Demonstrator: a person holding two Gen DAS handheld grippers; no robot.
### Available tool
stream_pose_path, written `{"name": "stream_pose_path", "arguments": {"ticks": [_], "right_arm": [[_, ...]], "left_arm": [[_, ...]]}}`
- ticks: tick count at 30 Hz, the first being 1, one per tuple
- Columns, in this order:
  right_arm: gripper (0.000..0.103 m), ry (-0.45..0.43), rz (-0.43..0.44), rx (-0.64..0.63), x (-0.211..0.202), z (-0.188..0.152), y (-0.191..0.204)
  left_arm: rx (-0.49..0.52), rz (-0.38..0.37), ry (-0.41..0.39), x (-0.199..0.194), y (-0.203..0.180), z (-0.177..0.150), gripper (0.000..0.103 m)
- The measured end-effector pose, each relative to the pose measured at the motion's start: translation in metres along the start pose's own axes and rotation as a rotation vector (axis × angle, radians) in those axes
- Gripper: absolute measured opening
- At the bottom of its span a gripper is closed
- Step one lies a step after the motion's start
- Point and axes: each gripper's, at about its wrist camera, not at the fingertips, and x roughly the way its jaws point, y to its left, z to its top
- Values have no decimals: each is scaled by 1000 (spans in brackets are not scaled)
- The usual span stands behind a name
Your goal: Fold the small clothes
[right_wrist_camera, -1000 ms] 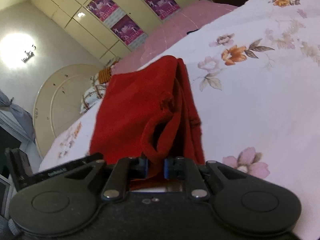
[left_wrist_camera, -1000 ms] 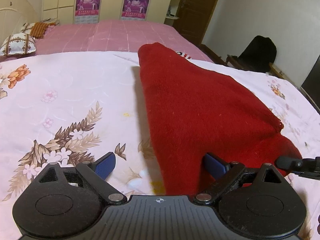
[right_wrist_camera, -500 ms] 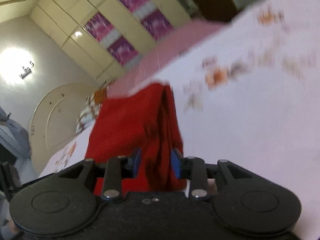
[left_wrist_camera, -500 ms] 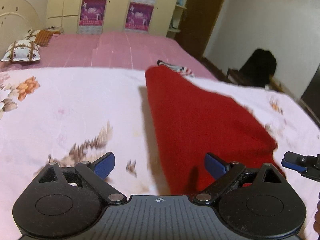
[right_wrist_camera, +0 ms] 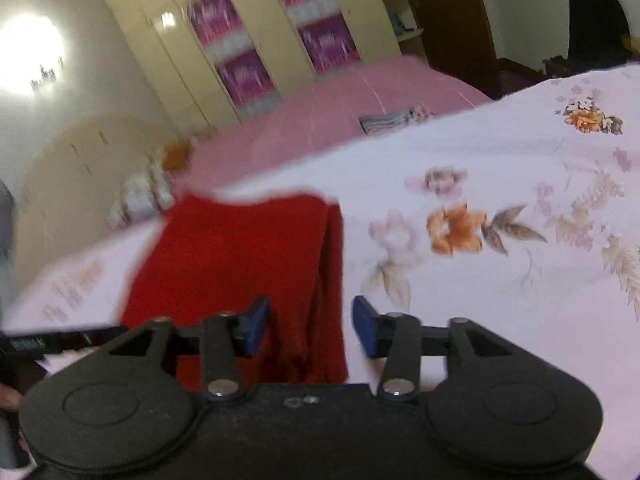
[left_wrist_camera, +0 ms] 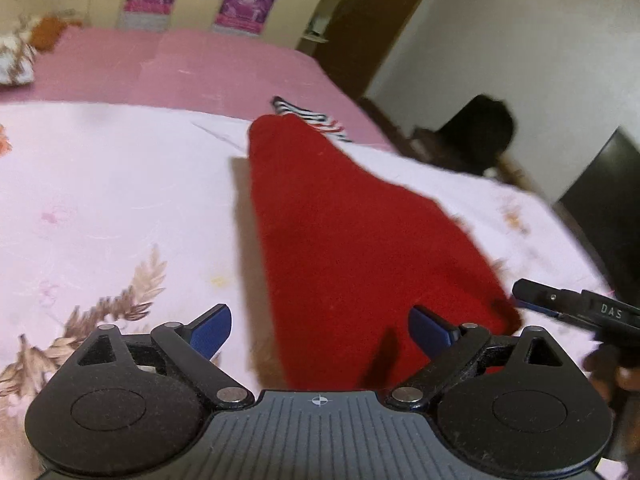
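The left gripper (left_wrist_camera: 320,330) stands wide, its 2 blue pads apart with nothing between them but the near end of the red garment (left_wrist_camera: 352,248), which lies folded on the floral bedsheet (left_wrist_camera: 100,200) and runs forward and away from the gripper. The right gripper (right_wrist_camera: 310,326) is also parted, at a middling width – the garment's layered right edge (right_wrist_camera: 328,292) lies in front of its gap, gripped by neither pad. Seen from the left wrist, the right gripper's arm enters low at the far right, and white letters "DAS" (left_wrist_camera: 611,313) can be read on it; the rest is cut off. Beyond the far tip of the garment sits a striped cloth (left_wrist_camera: 312,118) on the pink bedcover (left_wrist_camera: 180,68). Purple posters (right_wrist_camera: 236,56) hang on the wardrobe doors, their print too blurred to read.
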Motion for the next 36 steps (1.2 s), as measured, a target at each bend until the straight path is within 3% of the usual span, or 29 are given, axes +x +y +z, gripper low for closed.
{"name": "stream_pose_path", "arguments": {"ticks": [2,6,11,17,26,32,36], "right_arm": [[76,35,88,111,1,11,-22],[76,147,202,245,18,20,-53],[75,260,212,241,42,13,-57],[76,272,274,214,59,12,-44],[76,310,244,17,75,25,-3],[66,301,283,12,70,19,-2],[60,283,286,29,74,21,-4]], "left_arm": [[20,-29,16,1,2,6,95],[18,-68,77,13,7,13,89],[-17,-74,150,34,16,12,88],[-40,-97,151,46,16,15,88],[-23,-97,139,63,7,23,88],[-16,-100,136,65,9,23,86],[16,-63,120,70,-1,25,81]]}}
